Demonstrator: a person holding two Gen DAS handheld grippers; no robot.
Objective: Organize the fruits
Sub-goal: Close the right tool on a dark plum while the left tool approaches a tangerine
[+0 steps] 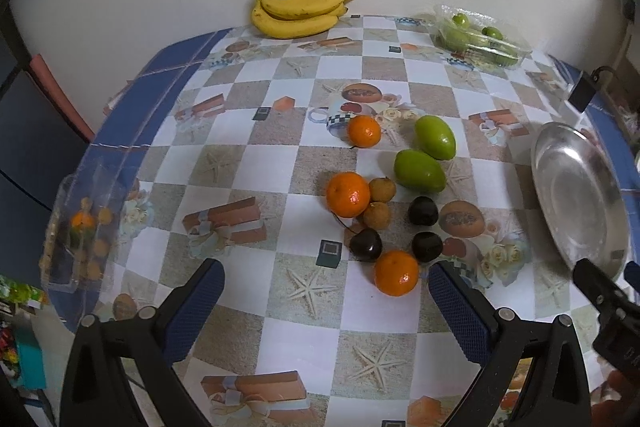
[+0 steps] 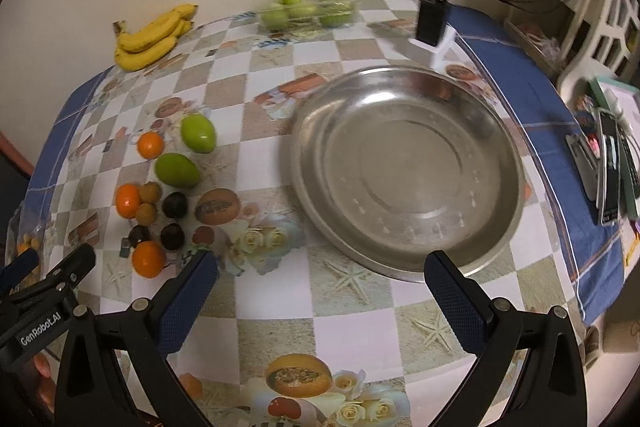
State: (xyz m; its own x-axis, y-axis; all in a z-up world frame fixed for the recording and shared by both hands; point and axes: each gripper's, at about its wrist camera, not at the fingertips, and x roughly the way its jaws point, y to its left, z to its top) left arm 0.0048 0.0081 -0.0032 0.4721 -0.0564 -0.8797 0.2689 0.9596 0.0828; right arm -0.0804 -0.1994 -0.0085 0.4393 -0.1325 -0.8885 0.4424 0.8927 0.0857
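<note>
Loose fruit lies mid-table: three oranges, the nearest [image 1: 396, 272] [image 2: 148, 259], two green mangoes [image 1: 419, 171] [image 2: 177, 170], two brown longans [image 1: 376, 215], and three dark cherries [image 1: 366, 244]. An empty steel plate [image 2: 408, 171] [image 1: 576, 195] sits to their right. My left gripper [image 1: 324, 291] is open and empty just before the nearest orange. My right gripper [image 2: 320, 283] is open and empty at the plate's near rim.
A banana bunch [image 1: 298, 11] lies at the far edge by the wall. A clear box of green fruit [image 1: 480, 37] [image 2: 308, 11] stands at the back. Another clear box with small fruit [image 1: 80, 231] sits at the left edge. A black charger [image 2: 432, 21] stands behind the plate.
</note>
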